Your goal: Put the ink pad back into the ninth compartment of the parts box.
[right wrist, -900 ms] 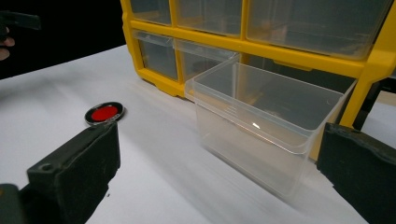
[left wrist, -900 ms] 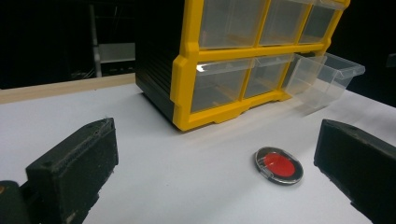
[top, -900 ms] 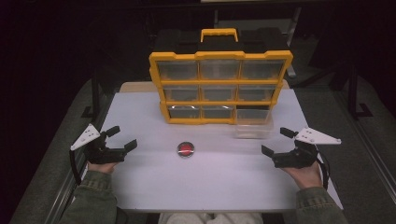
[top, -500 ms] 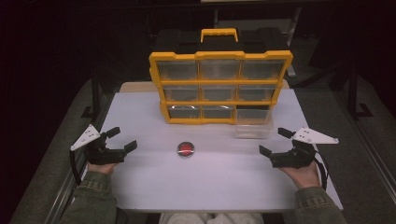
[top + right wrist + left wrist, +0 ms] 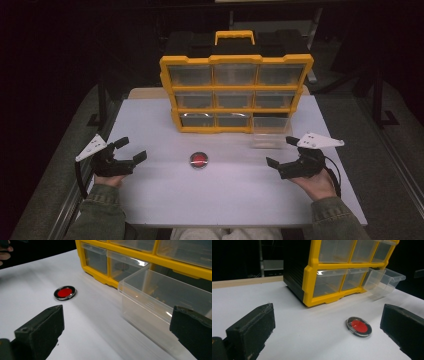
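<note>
- Barely anything had changed: the right gripper (image 5: 281, 151) had eased slightly inward, toward the red disc (image 5: 199, 160), so picking it up had yet to begin.
- Both the right and the left gripper (image 5: 131, 149) stood wide, empty.
- Disc lay mid-table, before the yellow organizer (image 5: 236, 59).
- Right gripper view revealed the pulled-out clear drawer (image 5: 160, 302) empty.

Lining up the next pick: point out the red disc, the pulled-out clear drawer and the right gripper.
red disc (image 5: 199, 159), high view, its red centre
clear drawer (image 5: 160, 300), right gripper view, its near wall
right gripper (image 5: 282, 152), high view, between its fingertips
</note>
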A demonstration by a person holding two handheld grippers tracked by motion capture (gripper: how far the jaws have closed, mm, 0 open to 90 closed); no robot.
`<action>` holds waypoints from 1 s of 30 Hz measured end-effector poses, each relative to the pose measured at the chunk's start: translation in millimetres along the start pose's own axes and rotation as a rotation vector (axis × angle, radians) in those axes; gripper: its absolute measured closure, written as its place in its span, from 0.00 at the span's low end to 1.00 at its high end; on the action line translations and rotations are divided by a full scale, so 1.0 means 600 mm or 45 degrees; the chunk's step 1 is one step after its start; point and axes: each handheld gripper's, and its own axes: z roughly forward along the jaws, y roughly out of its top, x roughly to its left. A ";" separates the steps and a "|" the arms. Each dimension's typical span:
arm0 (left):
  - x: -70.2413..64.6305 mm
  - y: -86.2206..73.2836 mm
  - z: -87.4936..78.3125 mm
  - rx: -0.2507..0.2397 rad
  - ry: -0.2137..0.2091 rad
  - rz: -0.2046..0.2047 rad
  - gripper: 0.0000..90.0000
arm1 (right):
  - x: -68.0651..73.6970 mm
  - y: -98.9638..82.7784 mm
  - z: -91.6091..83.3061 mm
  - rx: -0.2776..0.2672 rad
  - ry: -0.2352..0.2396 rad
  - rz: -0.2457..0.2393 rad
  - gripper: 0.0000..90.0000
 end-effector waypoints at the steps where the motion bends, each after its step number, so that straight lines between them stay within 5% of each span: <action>1: 0.000 0.000 0.000 -0.001 0.001 0.002 0.00 | 0.001 0.002 0.003 0.002 0.004 -0.003 0.00; 30: -0.001 0.000 -0.001 -0.008 0.008 0.002 0.00 | 0.039 0.053 0.079 0.050 0.138 -0.070 0.00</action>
